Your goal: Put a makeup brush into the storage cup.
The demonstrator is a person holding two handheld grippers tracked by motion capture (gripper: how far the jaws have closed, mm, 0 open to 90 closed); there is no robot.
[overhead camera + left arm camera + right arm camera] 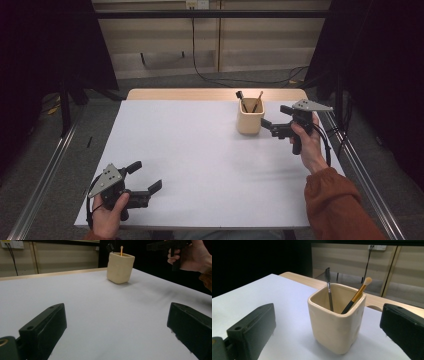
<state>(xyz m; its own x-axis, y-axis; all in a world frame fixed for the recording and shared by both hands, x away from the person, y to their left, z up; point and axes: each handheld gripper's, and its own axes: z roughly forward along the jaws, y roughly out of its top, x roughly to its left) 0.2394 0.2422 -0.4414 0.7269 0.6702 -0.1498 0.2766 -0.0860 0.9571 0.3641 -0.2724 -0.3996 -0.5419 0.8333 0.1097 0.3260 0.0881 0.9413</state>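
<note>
While the person's right hand (306, 139) holds the right tool (274, 119) at the far right of the white table (200, 160), that tool's jaws stand spread apart with nothing between them, pointing at a cream cup (250, 116) just beside them. In the right gripper view the cup (336, 317) sits close ahead, framed by the two black jaws but apart from both. It is squarish with rounded corners and stands upright near the table's far edge. Two things lean inside it: a dark-headed brush (328, 287) on a thin grey stem, and a makeup brush (356, 295) with a gold and black handle and a pale tip.

At the near left corner of the table the left hand (109, 210) holds the left tool (145, 177), likewise released and empty, its jaws wide over bare table. From the left gripper view the cup (120, 267) stands well off across the table, with the right hand (192, 256) and its tool beyond it to the right.
</note>
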